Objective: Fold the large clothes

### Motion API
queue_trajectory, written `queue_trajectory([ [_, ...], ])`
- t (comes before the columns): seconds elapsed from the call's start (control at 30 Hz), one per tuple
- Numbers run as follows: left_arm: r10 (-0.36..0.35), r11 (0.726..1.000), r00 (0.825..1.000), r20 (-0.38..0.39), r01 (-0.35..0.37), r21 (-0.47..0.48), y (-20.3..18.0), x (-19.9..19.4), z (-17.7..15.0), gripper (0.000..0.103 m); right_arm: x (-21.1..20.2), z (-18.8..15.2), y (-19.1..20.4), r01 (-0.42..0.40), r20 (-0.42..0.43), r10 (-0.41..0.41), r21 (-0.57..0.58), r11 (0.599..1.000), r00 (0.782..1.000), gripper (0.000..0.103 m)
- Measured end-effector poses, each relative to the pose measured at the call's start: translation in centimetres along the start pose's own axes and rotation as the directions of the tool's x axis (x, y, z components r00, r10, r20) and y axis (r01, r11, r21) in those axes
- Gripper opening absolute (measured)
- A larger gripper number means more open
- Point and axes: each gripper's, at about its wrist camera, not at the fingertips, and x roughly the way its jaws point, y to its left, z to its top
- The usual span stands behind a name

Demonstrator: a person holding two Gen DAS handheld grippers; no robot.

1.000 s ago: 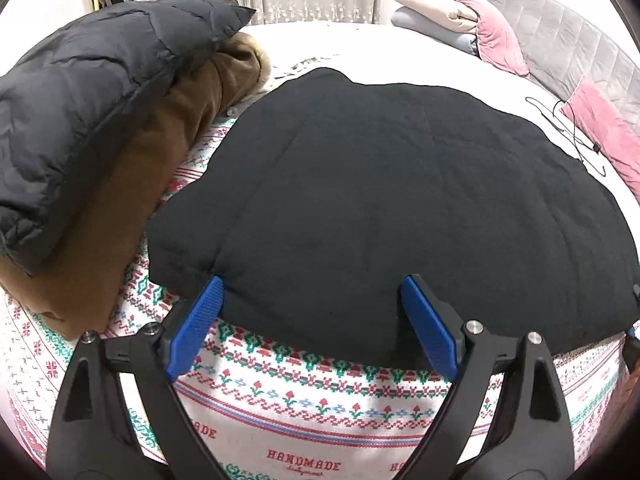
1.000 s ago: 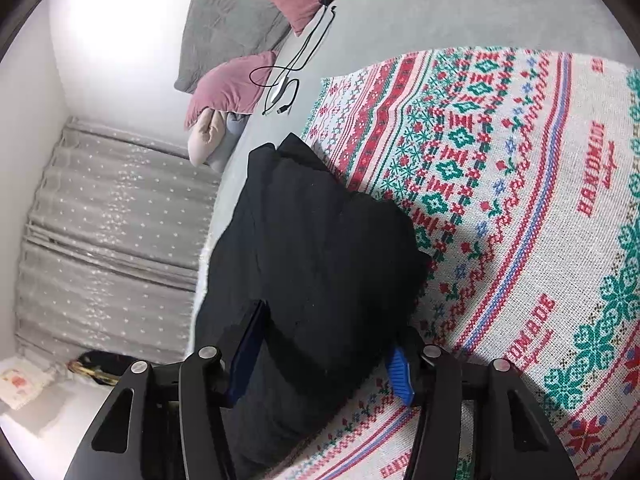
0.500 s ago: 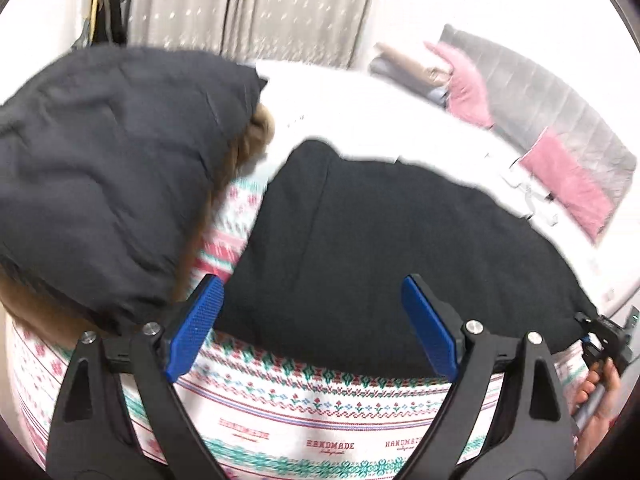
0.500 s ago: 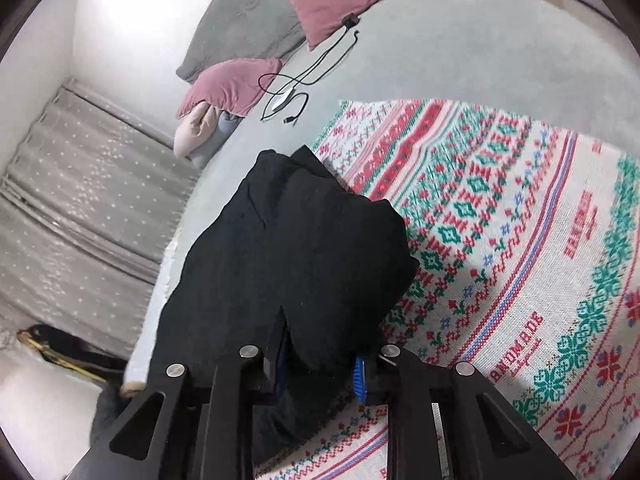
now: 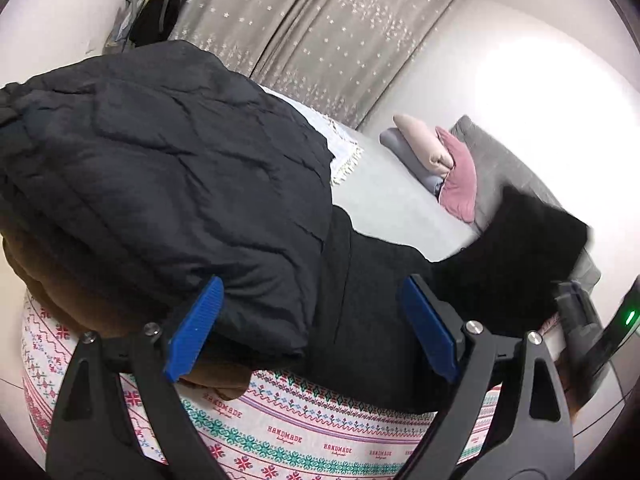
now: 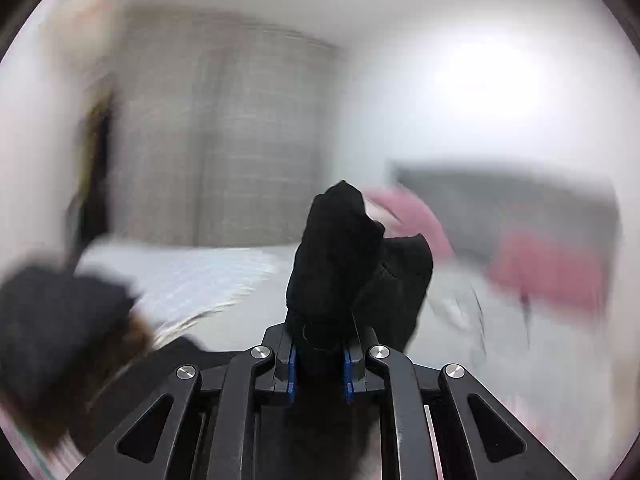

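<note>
A black garment [image 5: 372,304] lies on the patterned knit blanket [image 5: 304,432]; its right corner [image 5: 520,240] is lifted off the bed. My right gripper [image 6: 319,364] is shut on that bunched black corner [image 6: 340,248] and holds it up; it also shows at the right edge of the left wrist view [image 5: 576,312]. My left gripper [image 5: 312,332] is open and empty, its blue pads [image 5: 196,332] wide apart, hovering over the garment's near edge and the dark jacket.
A dark quilted jacket [image 5: 152,184] lies on a brown garment [image 5: 52,280] at the left. Pink pillows [image 5: 460,176] and a grey headboard [image 5: 516,176] stand at the back right. Curtains [image 5: 316,28] hang behind the grey bed sheet [image 5: 392,200].
My right gripper closed on the garment's corner and lifted it up off the bed. My left gripper swung left toward the dark jacket, staying open.
</note>
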Motion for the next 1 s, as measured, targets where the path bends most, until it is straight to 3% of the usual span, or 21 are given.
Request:
queue_trajectory([
  [0.07,0.001,0.999,1.0,0.006,-0.001,-0.034,0.9,-0.2,0.1,0.091,0.4,-0.4,8.2,-0.112,-0.008,0.112,-0.198,0.974,0.994,0.016],
  [0.13,-0.003,0.998,1.0,0.01,0.004,-0.062,1.6,-0.1,0.2,0.091,2.2,-2.9,15.3,-0.224,-0.111,0.198,-0.349,0.91,0.974,0.016],
  [0.2,-0.011,0.997,1.0,0.01,0.012,-0.076,2.1,0.1,0.2,0.091,4.5,-7.4,21.5,-0.303,-0.277,0.191,-0.447,0.842,0.942,0.017],
  [0.23,-0.014,0.997,1.0,0.009,0.015,-0.08,2.1,0.3,0.3,0.091,5.4,-9.1,23.0,-0.317,-0.329,0.173,-0.457,0.831,0.928,0.018],
  [0.27,-0.013,0.997,1.0,0.008,0.014,-0.079,2.0,0.5,0.2,0.091,5.8,-10.6,23.9,-0.297,-0.334,0.143,-0.472,0.83,0.932,0.02],
  [0.3,-0.007,0.997,1.0,0.009,0.008,-0.073,2.0,0.5,0.3,0.091,5.5,-11.4,24.3,-0.249,-0.294,0.11,-0.492,0.834,0.949,0.024],
  [0.33,-0.003,0.998,1.0,0.013,0.004,-0.07,2.4,0.1,0.2,0.091,5.2,-11.4,24.2,-0.228,-0.277,0.099,-0.486,0.844,0.956,0.026],
  [0.37,0.003,0.998,1.0,0.015,-0.002,-0.067,2.3,0.3,0.2,0.091,4.9,-10.9,23.6,-0.247,-0.293,0.119,-0.455,0.856,0.949,0.029],
  [0.43,-0.003,0.997,1.0,0.013,0.004,-0.071,2.1,0.5,0.1,0.091,4.2,-9.7,21.6,-0.36,-0.343,0.238,-0.357,0.862,0.909,0.046],
  [0.53,-0.04,0.996,0.999,0.017,0.041,-0.081,2.3,-0.1,0.3,0.091,2.2,-7.6,16.2,-0.504,-0.336,0.447,-0.105,0.857,0.829,0.048],
  [0.57,-0.038,0.996,0.999,0.019,0.04,-0.084,2.2,-0.3,0.2,0.091,1.7,-7.4,14.5,-0.512,-0.313,0.477,-0.037,0.858,0.821,0.049],
  [0.63,-0.027,0.996,0.999,0.018,0.028,-0.082,1.9,-0.2,0.0,0.091,1.0,-7.4,9.7,-0.487,-0.269,0.495,0.099,0.868,0.826,0.049],
  [0.7,-0.022,0.999,1.0,0.009,0.022,-0.05,0.7,0.3,-0.3,0.091,0.3,-8.4,5.5,-0.397,-0.255,0.421,0.14,0.907,0.871,0.049],
  [0.77,-0.039,0.999,0.999,0.003,0.039,-0.008,-0.9,0.9,-0.7,0.091,0.1,-9.5,3.4,-0.35,-0.273,0.37,0.12,0.929,0.888,0.049],
  [0.83,-0.065,0.997,0.998,-0.014,0.065,0.044,-2.7,2.0,-1.4,0.091,0.4,-10.3,2.2,-0.326,-0.306,0.346,0.116,0.938,0.887,0.049],
  [0.9,-0.074,0.994,0.997,-0.034,0.076,0.083,-4.3,3.1,-2.1,0.091,0.9,-10.2,1.5,-0.346,-0.306,0.377,0.151,0.926,0.874,0.049],
  [1.0,-0.052,0.991,0.997,-0.054,0.058,0.124,-5.6,4.3,-2.8,0.09,0.2,-9.5,2.4,-0.367,-0.268,0.37,0.064,0.928,0.889,0.049],
])
